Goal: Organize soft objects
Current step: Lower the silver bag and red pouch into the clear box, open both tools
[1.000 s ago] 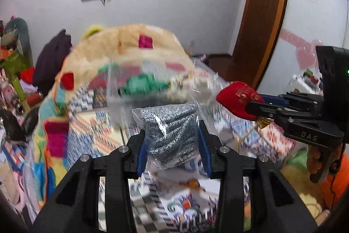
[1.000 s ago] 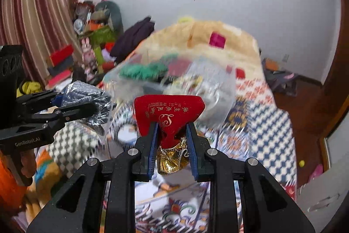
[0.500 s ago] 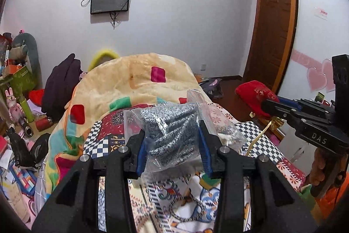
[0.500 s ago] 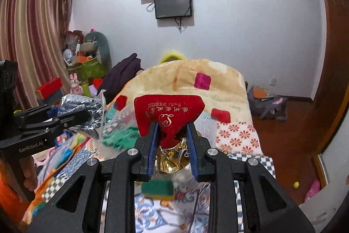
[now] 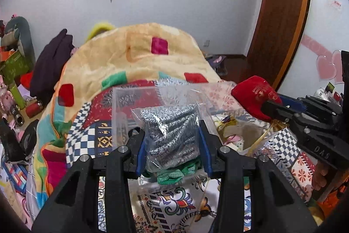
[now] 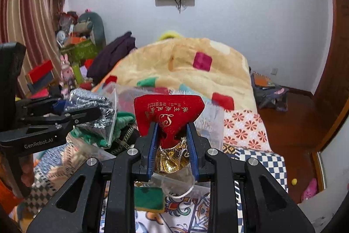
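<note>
My left gripper [image 5: 172, 141] is shut on a clear bag of silver-grey cloth [image 5: 171, 132], held above the bed; it also shows at the left of the right wrist view [image 6: 87, 110]. My right gripper [image 6: 171, 137] is shut on a red pouch with gold lettering and gold lining [image 6: 169, 113]; the pouch shows at the right of the left wrist view [image 5: 254, 97]. A large clear plastic bag [image 5: 135, 99] with green cloth [image 5: 174, 174] lies under both grippers. A green sponge [image 6: 149, 199] lies on the bedspread below the right gripper.
A patterned bedspread [image 5: 174, 204] covers the bed, with a beige blanket with coloured squares [image 5: 139, 54] heaped behind. Clutter and toys [image 6: 72, 54] stand at the left, dark clothes [image 6: 113, 54] beside them. A wooden door [image 5: 281, 14] is at the right.
Both grippers have tilted back down toward the bed, still holding their items. The large clear bag and green cloth are in view under them again.
</note>
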